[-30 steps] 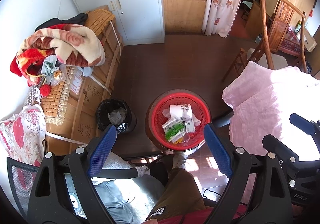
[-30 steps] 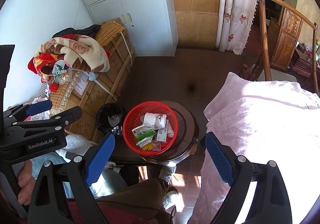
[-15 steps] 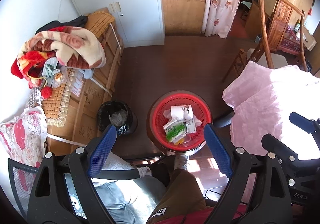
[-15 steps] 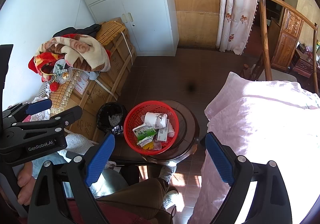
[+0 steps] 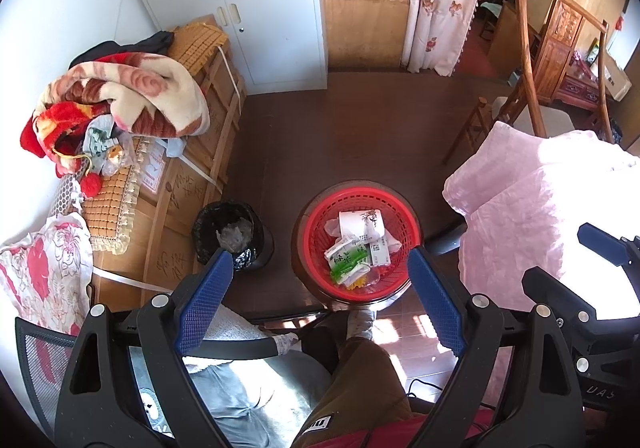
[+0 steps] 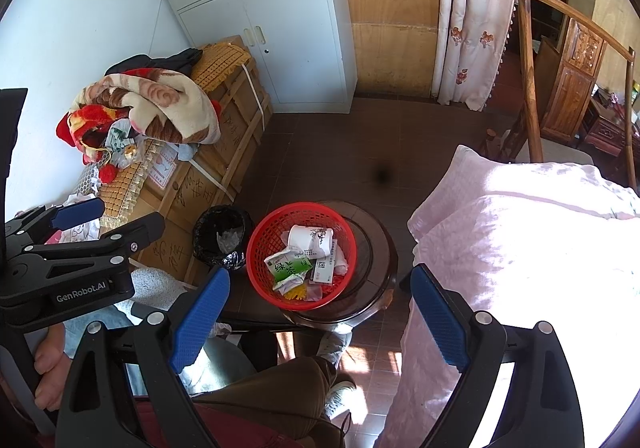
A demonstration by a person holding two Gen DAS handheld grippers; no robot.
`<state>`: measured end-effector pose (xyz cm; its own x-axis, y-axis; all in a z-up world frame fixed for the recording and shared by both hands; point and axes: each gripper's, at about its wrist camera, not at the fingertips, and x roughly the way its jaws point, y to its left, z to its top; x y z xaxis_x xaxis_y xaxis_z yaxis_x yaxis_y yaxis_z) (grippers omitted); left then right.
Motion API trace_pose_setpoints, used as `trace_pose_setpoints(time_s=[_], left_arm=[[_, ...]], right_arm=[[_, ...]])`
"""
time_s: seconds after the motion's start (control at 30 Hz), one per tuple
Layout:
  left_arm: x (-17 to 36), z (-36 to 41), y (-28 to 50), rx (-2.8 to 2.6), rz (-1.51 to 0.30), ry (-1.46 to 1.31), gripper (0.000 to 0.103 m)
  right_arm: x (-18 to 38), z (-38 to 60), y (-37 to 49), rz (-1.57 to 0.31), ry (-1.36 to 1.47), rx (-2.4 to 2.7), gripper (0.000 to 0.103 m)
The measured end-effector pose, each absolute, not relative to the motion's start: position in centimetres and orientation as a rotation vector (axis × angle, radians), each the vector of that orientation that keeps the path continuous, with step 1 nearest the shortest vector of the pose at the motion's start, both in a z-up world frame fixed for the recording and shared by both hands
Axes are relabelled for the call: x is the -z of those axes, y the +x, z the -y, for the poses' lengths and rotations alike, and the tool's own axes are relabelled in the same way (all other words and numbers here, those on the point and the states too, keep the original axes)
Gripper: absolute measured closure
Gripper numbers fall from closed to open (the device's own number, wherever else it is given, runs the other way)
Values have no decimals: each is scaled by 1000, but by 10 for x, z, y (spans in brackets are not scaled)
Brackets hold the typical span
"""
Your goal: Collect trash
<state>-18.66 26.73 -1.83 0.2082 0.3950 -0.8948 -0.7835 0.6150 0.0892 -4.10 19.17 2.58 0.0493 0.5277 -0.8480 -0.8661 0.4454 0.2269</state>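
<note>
1. Left gripper point(image 5: 320, 280): held high above the floor, tilted downward, its 2 blue pads spread wide with nothing between them.
2. Right gripper point(image 6: 320, 288): likewise raised and tilted downward, its pads spread wide and holding nothing.
3. Red basket point(image 6: 260, 244): sits on a round dark stool point(image 6: 376, 248), well below both grippers.
4. Trash in the basket: a white paper cup point(image 6: 310, 238) lying on its side, a green-and-white packet point(image 6: 288, 268), a small white card point(image 6: 322, 271) and, at the near rim, something yellow too small to identify.
5. Black bin point(image 5: 234, 234): stands on the floor just left of the stool, lined with a bag and holding what may be crumpled plastic.
6. Pink cloth point(image 6: 520, 248): covers the furniture to the right of the stool.
</note>
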Motion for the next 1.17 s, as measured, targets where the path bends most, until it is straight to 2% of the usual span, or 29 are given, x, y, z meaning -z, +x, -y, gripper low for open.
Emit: trace_pose_setpoints(time_s=[1.17], left_arm=[[22,-267,-189,-854,-1080,-465,15]], right_arm=[[-25,-191,-41,-1066,-393,-1105,13]])
